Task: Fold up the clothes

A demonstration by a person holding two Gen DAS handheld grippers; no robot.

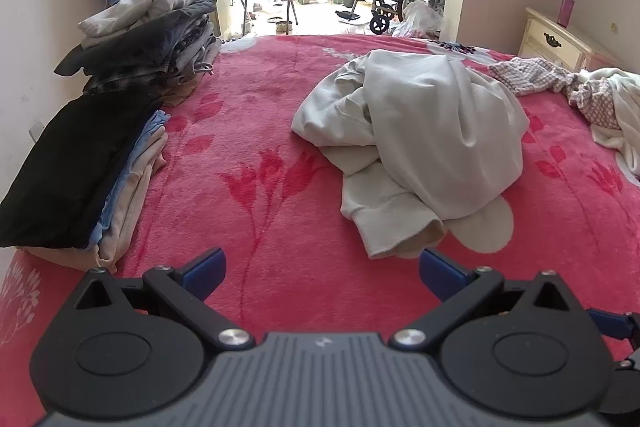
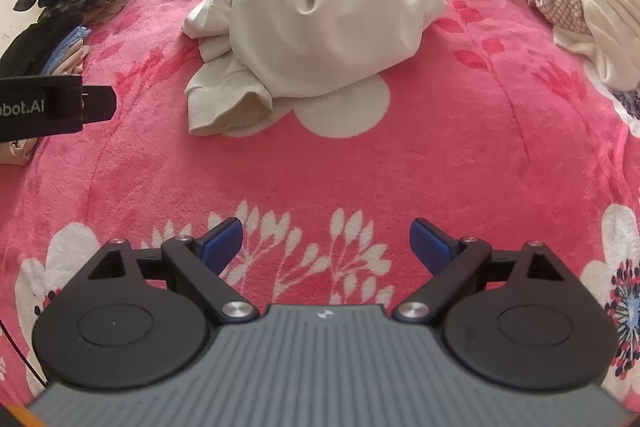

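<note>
Status: folding part done; I hold nothing.
Folded stacks (image 1: 80, 163) complete; cream garment (image 1: 416, 139) and checked heap (image 1: 580, 95) remain; left gripper (image 1: 322, 273) and right gripper (image 2: 325, 245) spread, empty.

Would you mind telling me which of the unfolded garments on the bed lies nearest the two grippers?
The crumpled cream sweatshirt in the middle of the pink blanket; its cuff reaches toward the fingers, while the checked garment and white one lie far right.

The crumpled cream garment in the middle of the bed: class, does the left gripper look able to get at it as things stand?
Probably yes. The left gripper is open and empty, and the cream garment lies just ahead on the pink blanket with nothing between them.
</note>
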